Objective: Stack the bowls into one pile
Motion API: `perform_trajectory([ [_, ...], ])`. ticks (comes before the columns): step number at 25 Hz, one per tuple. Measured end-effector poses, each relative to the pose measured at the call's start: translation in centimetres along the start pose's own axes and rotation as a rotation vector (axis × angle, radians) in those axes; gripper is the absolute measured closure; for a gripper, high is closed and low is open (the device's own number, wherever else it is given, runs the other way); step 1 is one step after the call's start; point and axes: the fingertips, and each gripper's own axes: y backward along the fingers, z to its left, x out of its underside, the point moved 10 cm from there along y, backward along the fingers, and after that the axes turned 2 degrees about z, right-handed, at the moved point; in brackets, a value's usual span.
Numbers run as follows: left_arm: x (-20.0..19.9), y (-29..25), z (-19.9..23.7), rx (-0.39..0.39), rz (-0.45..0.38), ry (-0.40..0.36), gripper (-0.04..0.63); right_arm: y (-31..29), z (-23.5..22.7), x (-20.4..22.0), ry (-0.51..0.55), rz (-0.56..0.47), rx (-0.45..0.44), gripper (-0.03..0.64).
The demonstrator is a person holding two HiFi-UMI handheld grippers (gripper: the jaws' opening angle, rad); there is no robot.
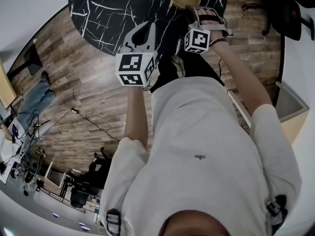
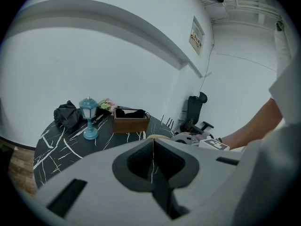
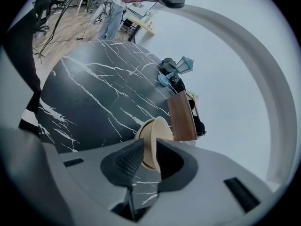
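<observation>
Right at the near edge of the black marble table (image 3: 94,93) sits a tan bowl (image 3: 151,140), close to a brown wooden box (image 3: 182,117). Whether other bowls are nested inside it cannot be told from these views.

The right gripper (image 3: 149,146) reaches down over the bowl with its jaws set astride the rim, one inside the bowl and one outside. Its jaws stand apart with a clear gap on the inner side, so the pads are not pinching the rim.

The left gripper (image 2: 153,140) hovers off to the person's left, above the table's edge and apart from the bowl. Its jaws are pressed together to a thin seam and hold nothing. From its own view, a sliver of the tan rim shows just past its tips.

Farther back on the table stand a small blue lantern-style lamp (image 2: 89,117), a crumpled black bag (image 2: 67,115) and a bunch of pale flowers (image 2: 107,104) behind the box. Around the table lies a wood-plank floor (image 1: 83,82), and a white wall rises behind it.
</observation>
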Motion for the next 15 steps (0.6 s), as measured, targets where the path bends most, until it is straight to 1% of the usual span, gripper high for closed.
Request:
perform_trajectory([
  [8,0.2,0.7,0.2,0.01,0.002,-0.006,0.588,0.4,0.7,-0.3,-0.015,0.014,-0.016,0.532],
  [15,0.5,1.5,0.5,0.017,0.002,-0.017,0.588,0.9,1.3,-0.8,-0.029,0.028,-0.009,0.533],
])
